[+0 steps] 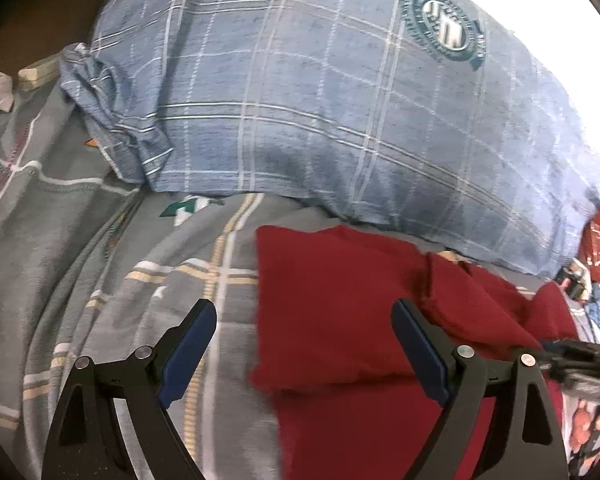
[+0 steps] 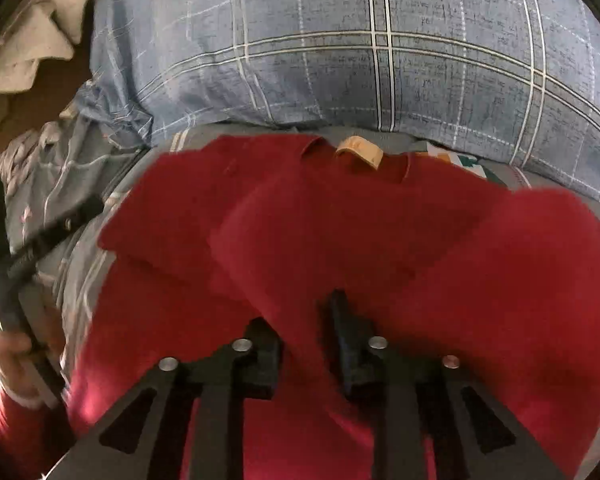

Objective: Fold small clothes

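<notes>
A small red shirt [image 2: 480,264] lies flat on the bed, its collar with a tan label [image 2: 360,152] pointing at the pillow. One side is folded in over the middle. My right gripper [image 2: 300,312] hovers low over it with a narrow gap between its jaws; a ridge of red cloth lies in that gap and the pads do not seem to press it. My left gripper [image 1: 302,308] stands wide open and holds nothing, straddling the shirt's [image 1: 340,300] left edge above the bedsheet [image 1: 100,260].
A big blue plaid pillow [image 1: 300,80] [image 2: 340,60] borders the far side of the shirt. Grey plaid bedding is bunched at the left [image 2: 60,168]. Cream cloth [image 2: 24,52] lies at the far left. A hand [image 2: 8,352] holds the other gripper's handle.
</notes>
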